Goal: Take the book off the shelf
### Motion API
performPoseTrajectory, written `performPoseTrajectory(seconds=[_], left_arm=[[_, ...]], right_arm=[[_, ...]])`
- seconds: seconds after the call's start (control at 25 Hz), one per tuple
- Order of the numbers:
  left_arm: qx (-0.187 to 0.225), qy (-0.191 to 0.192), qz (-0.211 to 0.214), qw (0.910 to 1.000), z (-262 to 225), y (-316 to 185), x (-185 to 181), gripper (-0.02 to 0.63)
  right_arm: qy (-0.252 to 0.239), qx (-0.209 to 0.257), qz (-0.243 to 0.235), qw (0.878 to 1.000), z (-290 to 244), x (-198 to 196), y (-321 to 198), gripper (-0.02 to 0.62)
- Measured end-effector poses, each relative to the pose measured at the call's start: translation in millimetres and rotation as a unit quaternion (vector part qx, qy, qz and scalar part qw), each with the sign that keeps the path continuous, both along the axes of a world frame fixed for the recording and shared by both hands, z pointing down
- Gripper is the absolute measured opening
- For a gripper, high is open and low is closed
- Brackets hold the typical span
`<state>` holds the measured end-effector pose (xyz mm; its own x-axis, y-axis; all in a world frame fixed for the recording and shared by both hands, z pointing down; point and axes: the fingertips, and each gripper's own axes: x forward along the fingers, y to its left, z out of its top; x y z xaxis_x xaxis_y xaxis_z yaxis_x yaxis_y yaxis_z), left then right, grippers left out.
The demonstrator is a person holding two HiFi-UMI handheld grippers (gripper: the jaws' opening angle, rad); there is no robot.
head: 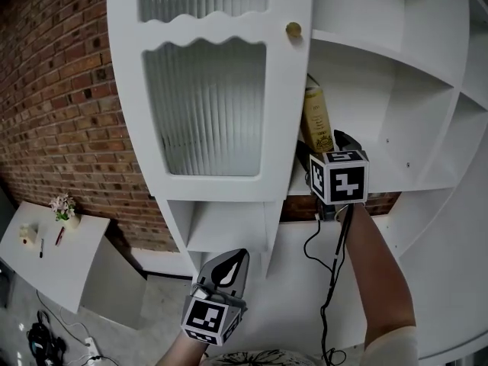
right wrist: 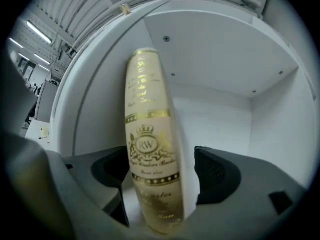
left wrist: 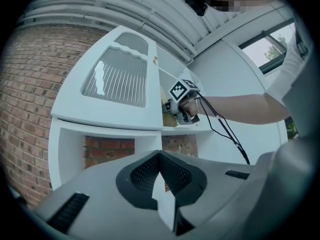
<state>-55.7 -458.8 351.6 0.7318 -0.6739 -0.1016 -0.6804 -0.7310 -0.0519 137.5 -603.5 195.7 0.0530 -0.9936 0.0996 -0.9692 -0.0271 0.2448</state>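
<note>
A cream book with gold print on its spine stands upright and alone in a white shelf compartment. My right gripper is open around the book's lower part, one pad on each side; neither pad visibly presses it. In the head view the book stands just right of the open cabinet door, and the right gripper reaches up to it at shelf height. My left gripper hangs low in front of the cabinet, shut and empty; in the left gripper view its jaws meet.
A white cabinet door with ribbed glass and a brass knob stands open left of the book. A black cable hangs from the right gripper. A brick wall and a small white table lie to the left.
</note>
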Motion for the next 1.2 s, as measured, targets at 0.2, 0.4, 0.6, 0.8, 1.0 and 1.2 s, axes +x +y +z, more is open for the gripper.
performPoseTrajectory(seconds=[0.2, 0.4, 0.6, 0.8, 1.0, 1.2], left_arm=[[-0.008, -0.001, -0.006, 0.9999, 9.3, -9.6, -8.9, 0.012], [-0.018, -0.003, -0.007, 0.9998, 15.9, -11.9, -11.8, 0.012], [-0.022, -0.008, -0.008, 0.9997, 19.3, -7.3, -9.8, 0.012], [-0.016, -0.009, -0.013, 0.9998, 16.0, 6.7, -13.1, 0.012], [-0.018, -0.007, -0.024, 0.9995, 15.6, 26.2, -10.1, 0.012], [-0.038, 0.002, -0.039, 0.9985, 23.7, 47.8, -8.1, 0.012]], right_arm=[[0.010, -0.014, 0.011, 1.000, -1.8, -1.0, -17.2, 0.342], [0.020, -0.018, 0.018, 0.999, -1.4, 5.1, -22.7, 0.255], [0.037, -0.015, 0.019, 0.999, -3.9, 7.3, -19.7, 0.225], [0.032, 0.005, 0.017, 0.999, -6.0, 3.9, -5.7, 0.222], [0.030, 0.018, -0.011, 0.999, -8.2, -1.5, 23.2, 0.221], [0.029, 0.035, -0.027, 0.999, -8.6, -1.3, 63.7, 0.221]])
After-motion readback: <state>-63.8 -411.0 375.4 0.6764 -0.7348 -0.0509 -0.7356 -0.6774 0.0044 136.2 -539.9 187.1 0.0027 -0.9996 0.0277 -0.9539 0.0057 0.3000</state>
